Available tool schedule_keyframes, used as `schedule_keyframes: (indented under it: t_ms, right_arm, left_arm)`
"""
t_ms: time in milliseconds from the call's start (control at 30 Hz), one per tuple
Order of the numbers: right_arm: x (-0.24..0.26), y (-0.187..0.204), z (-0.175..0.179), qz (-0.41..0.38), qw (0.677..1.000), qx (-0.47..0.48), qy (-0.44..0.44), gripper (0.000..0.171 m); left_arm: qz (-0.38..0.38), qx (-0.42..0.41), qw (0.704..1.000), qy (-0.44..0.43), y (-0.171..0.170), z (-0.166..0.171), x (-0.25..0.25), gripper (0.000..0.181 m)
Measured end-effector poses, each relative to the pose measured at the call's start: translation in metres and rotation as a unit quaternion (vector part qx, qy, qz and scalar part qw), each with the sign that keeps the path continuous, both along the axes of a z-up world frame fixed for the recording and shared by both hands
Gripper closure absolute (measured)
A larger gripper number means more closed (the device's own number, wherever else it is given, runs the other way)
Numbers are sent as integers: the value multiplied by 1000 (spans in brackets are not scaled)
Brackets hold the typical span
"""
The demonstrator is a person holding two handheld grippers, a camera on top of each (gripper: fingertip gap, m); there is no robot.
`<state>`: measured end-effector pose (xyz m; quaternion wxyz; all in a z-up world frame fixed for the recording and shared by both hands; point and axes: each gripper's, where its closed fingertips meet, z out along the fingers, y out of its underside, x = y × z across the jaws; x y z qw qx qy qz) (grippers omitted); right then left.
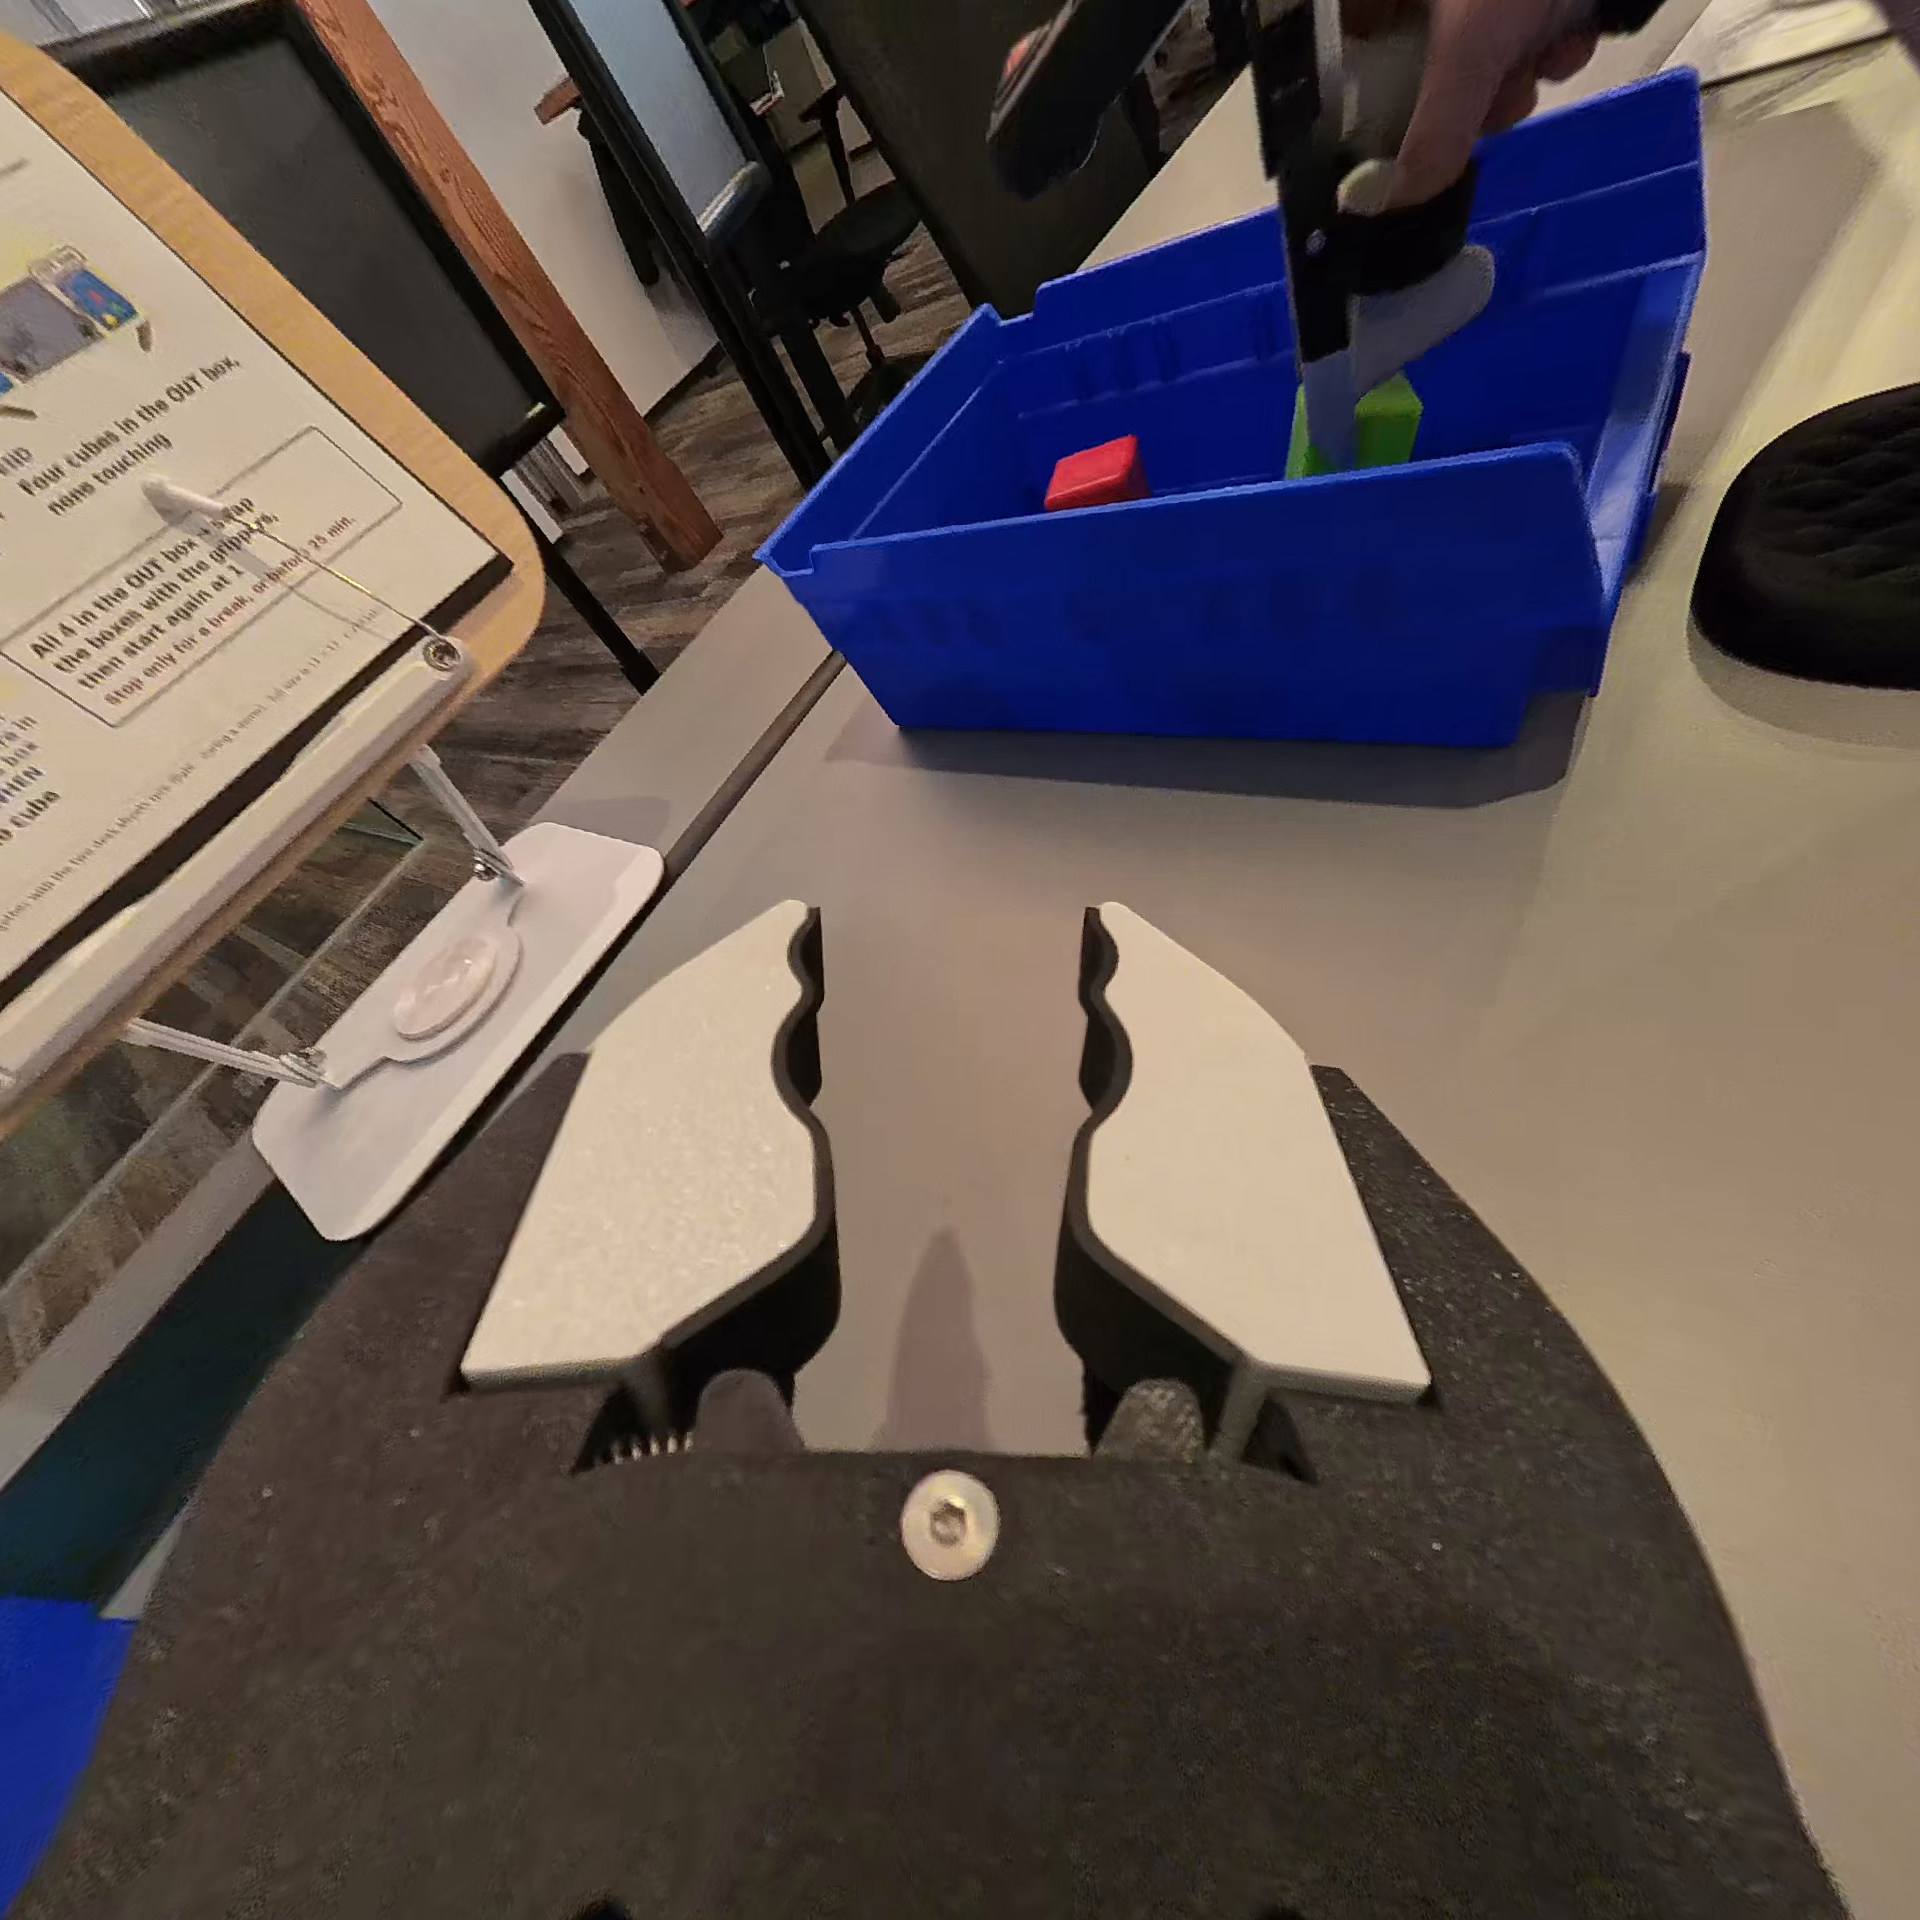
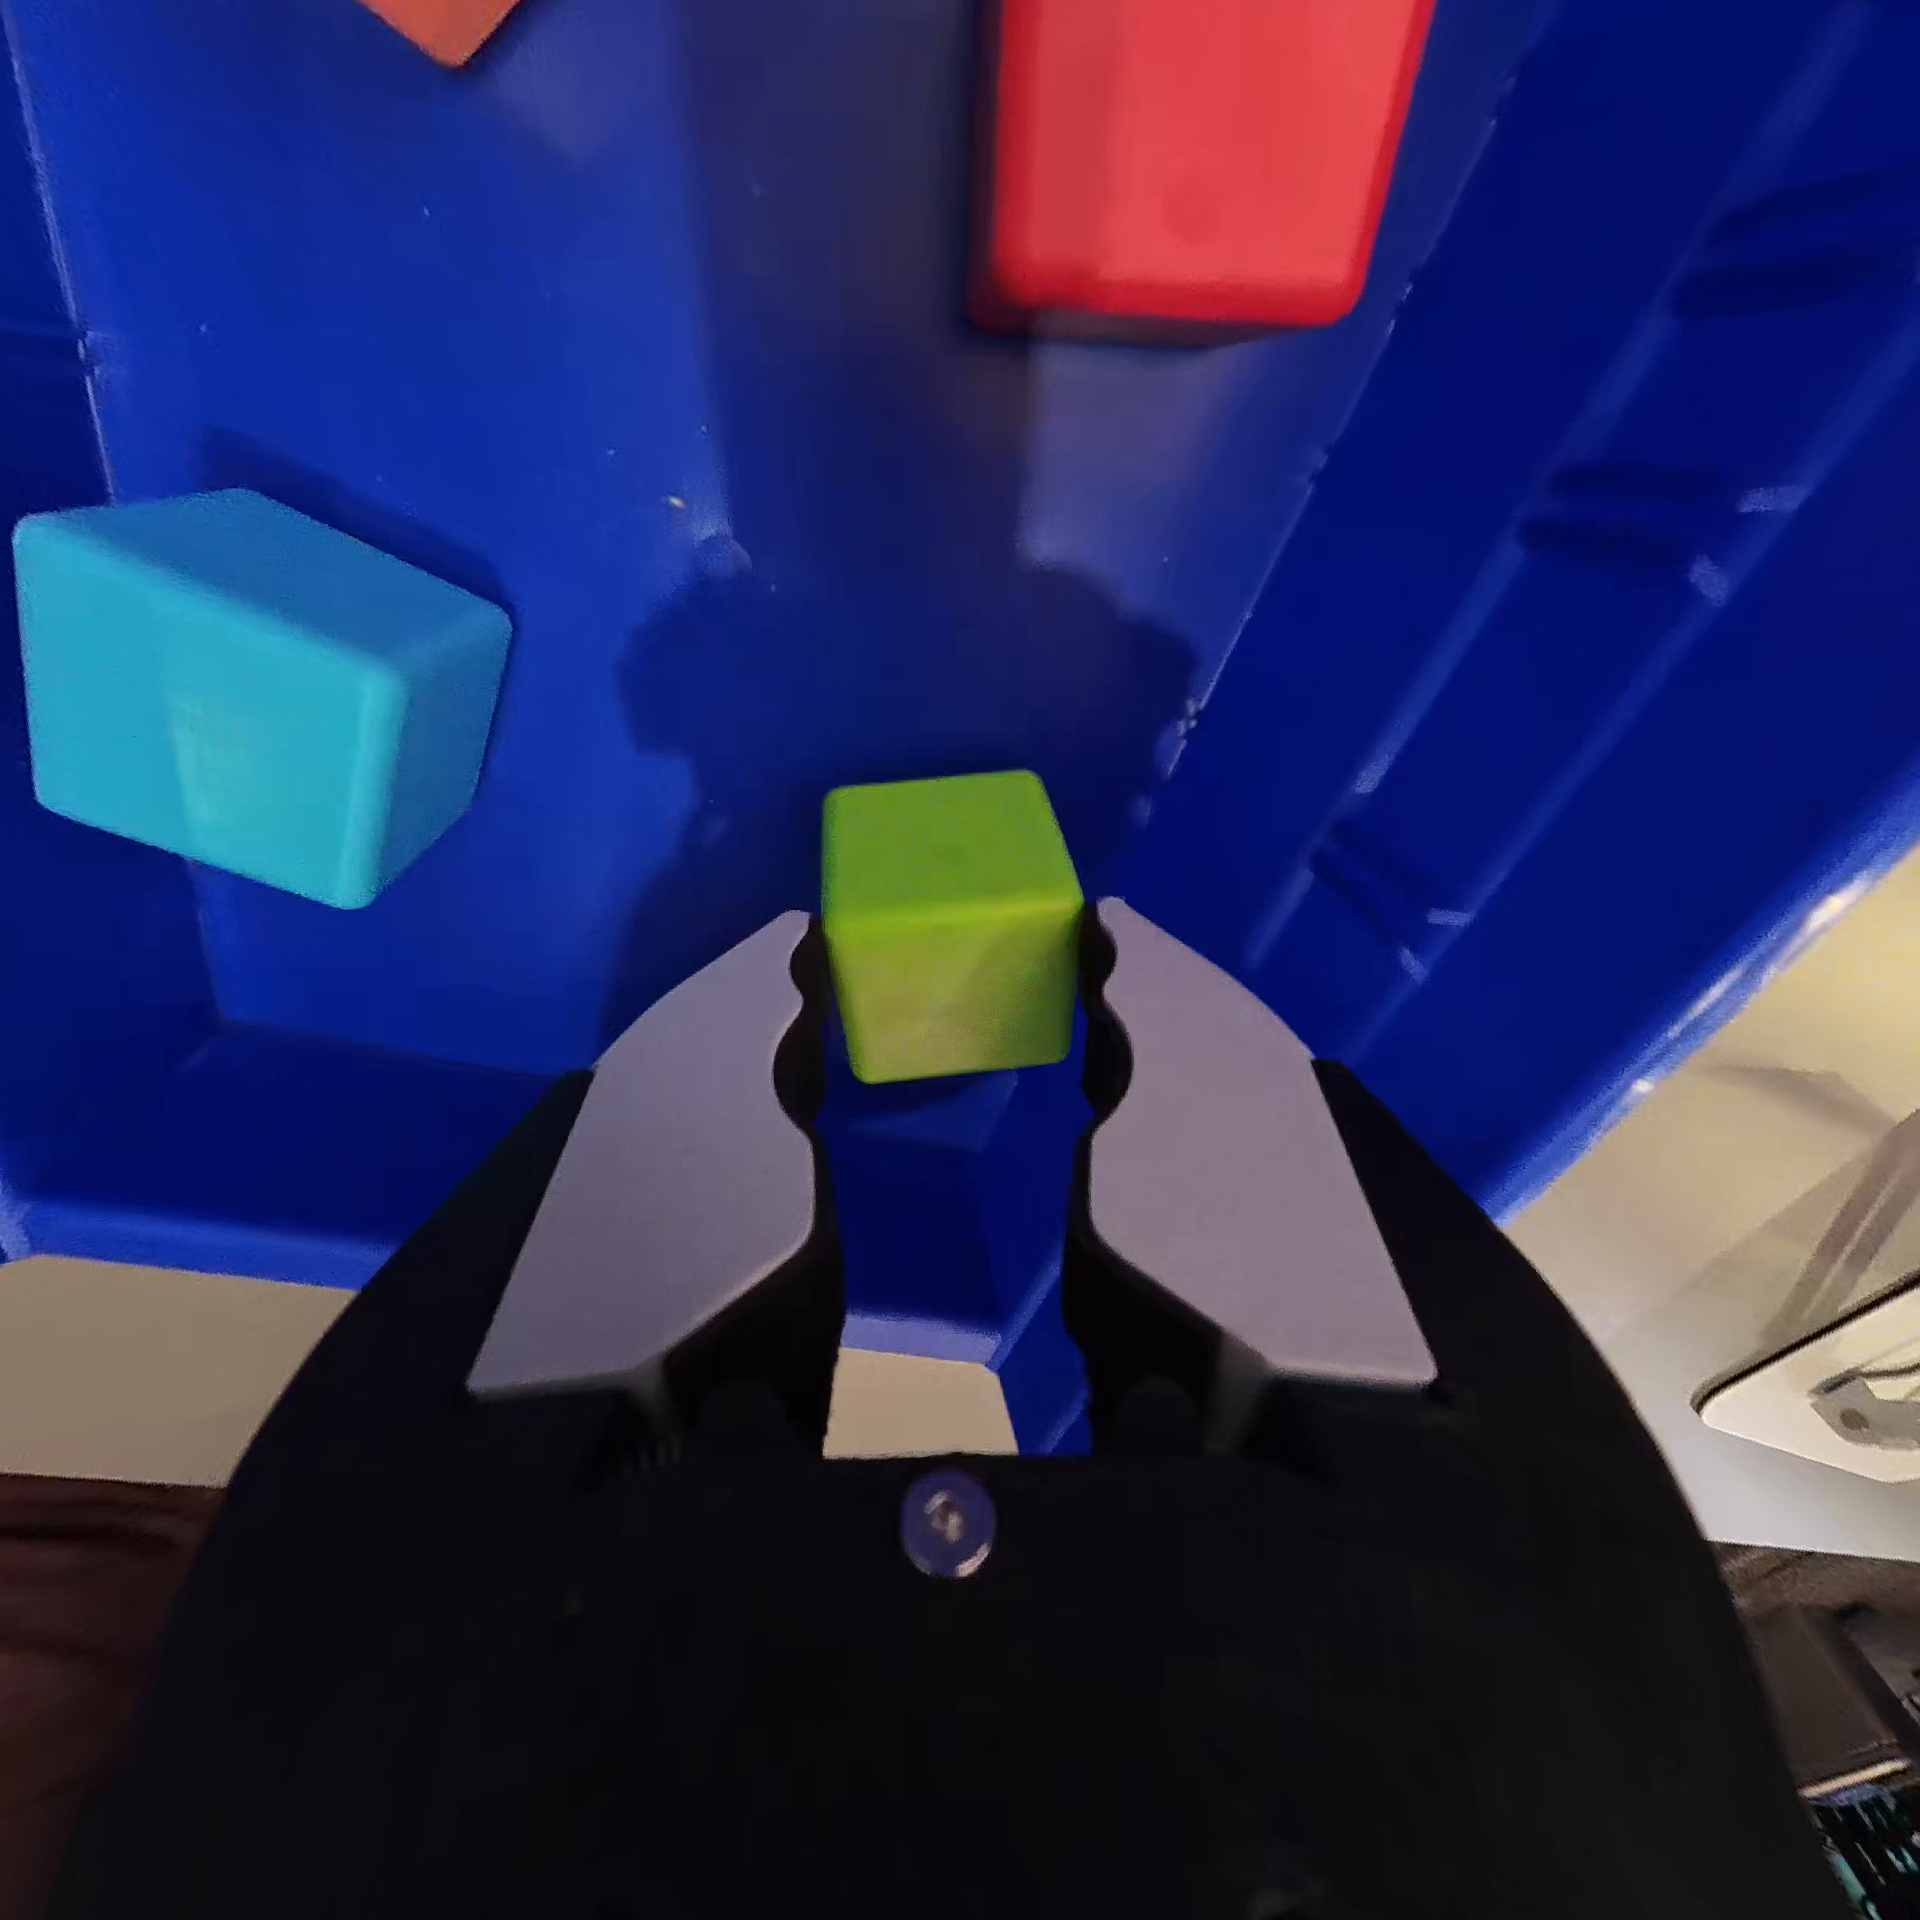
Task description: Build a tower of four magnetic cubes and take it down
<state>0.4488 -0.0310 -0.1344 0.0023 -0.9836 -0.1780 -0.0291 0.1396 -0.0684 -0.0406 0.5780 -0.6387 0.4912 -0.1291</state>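
Right claw (image 2: pixel 951 909): clamped on the green cube (image 2: pixel 951 925), down inside the blue bin (image 2: pixel 1455 623).
Left claw (image 1: pixel 951 914): parted, empty, over the table (image 1: pixel 1351 935).
Risk: red cube (image 2: pixel 1184 156) or teal cube (image 2: pixel 239 686) may snap over magnetically.

Left wrist view looks low across the table (image 1: pixel 1195 1039) toward the blue bin (image 1: pixel 1195 623), well off. Right wrist view points down into it, close, slightly blurred; both share the bin.
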Motion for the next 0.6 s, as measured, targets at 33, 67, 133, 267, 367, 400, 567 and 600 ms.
schedule_keyframes:
  t_ms: [33,67,133,267,367,400,567,600]
  right_arm:
    - [-2,1,1,-1,1000,-1,-1,123]
    - [-4,0,5,0,1000,2,1,121]
    - [-10,2,25,6,999,40,14,121]
    - [-8,23,99,10,970,236,56,121]
    - [12,35,131,-21,933,344,103,110]
    - [24,37,127,-40,931,348,103,107]
    - [60,41,70,-84,956,265,91,108]
    - [60,42,61,-87,959,250,97,112]
  left_arm:
    - [1,-8,1000,-2,0,0,-1,134]
    - [6,-15,1000,0,2,0,-2,132]
    - [17,-20,1000,4,4,8,-9,128]
    - [56,-26,997,-36,14,56,-39,126]
    - [111,-76,991,-18,26,78,-90,115]
    - [139,-92,986,-5,31,81,-112,110]
    - [316,-106,942,36,55,88,-243,101]
    - [349,-109,930,32,57,89,-269,101]
